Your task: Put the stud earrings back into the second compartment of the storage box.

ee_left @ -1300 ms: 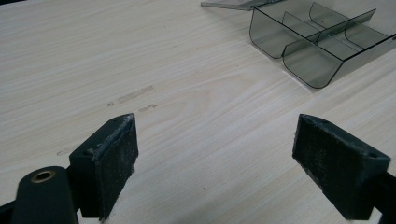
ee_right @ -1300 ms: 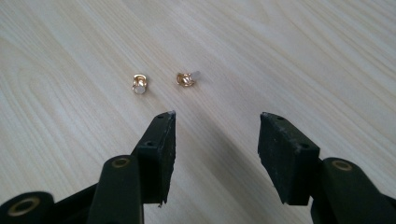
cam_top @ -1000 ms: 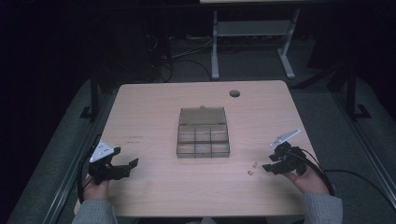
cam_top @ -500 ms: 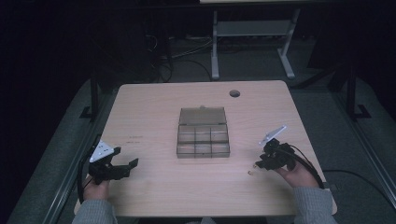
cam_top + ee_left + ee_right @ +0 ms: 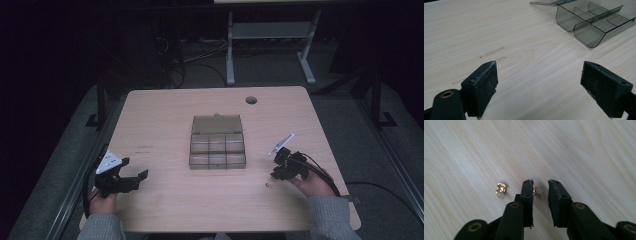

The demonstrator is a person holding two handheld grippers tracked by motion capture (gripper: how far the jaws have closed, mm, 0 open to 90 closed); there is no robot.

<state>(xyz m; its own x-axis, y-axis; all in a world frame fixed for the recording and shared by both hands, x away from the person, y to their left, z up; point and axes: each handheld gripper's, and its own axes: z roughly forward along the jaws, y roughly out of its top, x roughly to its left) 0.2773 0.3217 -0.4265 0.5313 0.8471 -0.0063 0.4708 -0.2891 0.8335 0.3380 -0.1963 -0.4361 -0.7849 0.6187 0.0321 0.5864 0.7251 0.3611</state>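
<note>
Two small gold pieces lie on the wooden table (image 5: 586, 150) in the right gripper view. One gold piece (image 5: 501, 189) sits free to the left of the jaws. The other gold piece (image 5: 535, 190) lies between the jaws, against the left one. My right gripper (image 5: 541, 185) points down at the table with its jaws narrowly apart, a gap still showing beside the piece. In the high view my right gripper (image 5: 276, 171) is at the table's right front, with a small piece (image 5: 268, 185) just in front of it. My left gripper (image 5: 135, 168) rests wide open at the left front, holding nothing.
A clear smoky compartment box (image 5: 217, 146) stands open in the middle of the table, lid laid back, and the compartments I can see are bare. In the left gripper view the box (image 5: 596, 22) lies ahead to the right. A cable hole (image 5: 251, 100) marks the far right.
My right gripper has moved left and toward the front edge, dropping down over the small gold pieces. The left gripper has stayed still.
</note>
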